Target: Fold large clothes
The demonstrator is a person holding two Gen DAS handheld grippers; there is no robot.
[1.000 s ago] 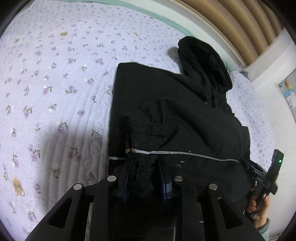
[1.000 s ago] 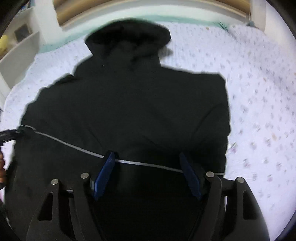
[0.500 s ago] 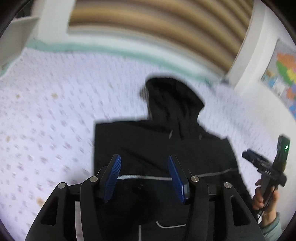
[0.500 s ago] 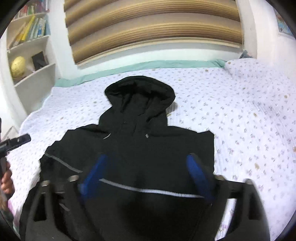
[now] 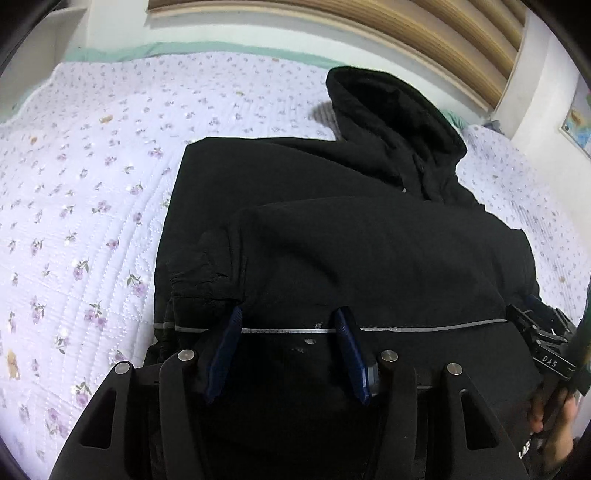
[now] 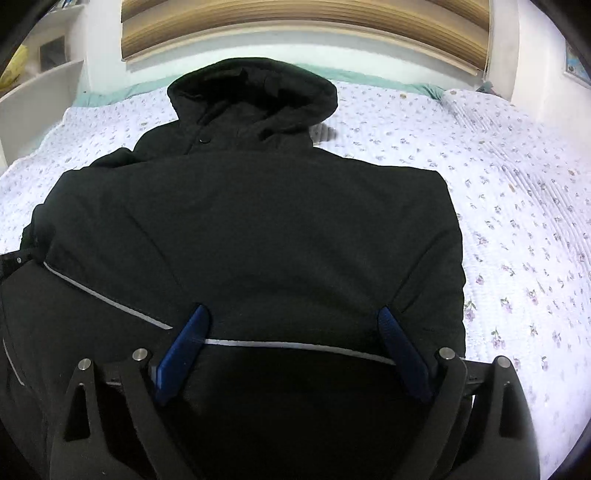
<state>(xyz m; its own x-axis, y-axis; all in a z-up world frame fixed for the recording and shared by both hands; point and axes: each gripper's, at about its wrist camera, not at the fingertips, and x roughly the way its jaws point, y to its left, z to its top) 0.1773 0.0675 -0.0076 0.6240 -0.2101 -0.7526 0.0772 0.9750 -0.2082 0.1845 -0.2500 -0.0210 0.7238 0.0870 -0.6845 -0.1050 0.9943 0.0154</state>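
Note:
A large black hooded jacket (image 5: 369, 236) lies on the bed with its hood (image 5: 391, 110) toward the wall and both sleeves folded over its body. A thin grey stripe (image 5: 424, 328) runs across it near me. My left gripper (image 5: 288, 325) is open, its blue fingers (image 5: 225, 347) just above the stripe with a gathered cuff (image 5: 199, 277) beside the left one. In the right wrist view the jacket (image 6: 258, 229) fills the middle. My right gripper (image 6: 291, 325) is wide open over the stripe (image 6: 295, 345); it also shows in the left wrist view (image 5: 546, 350).
The bed has a pale quilt (image 5: 92, 192) with small purple flowers and a green edge (image 6: 110, 92) at the wall. A wooden blind (image 6: 295, 26) hangs behind. White shelves (image 6: 40, 85) stand at the far left. A map poster (image 5: 578, 122) hangs on the right wall.
My left gripper let go of the gathered cuff and opened. Both grippers rose and tilted up, then came back down low over the jacket's grey stripe.

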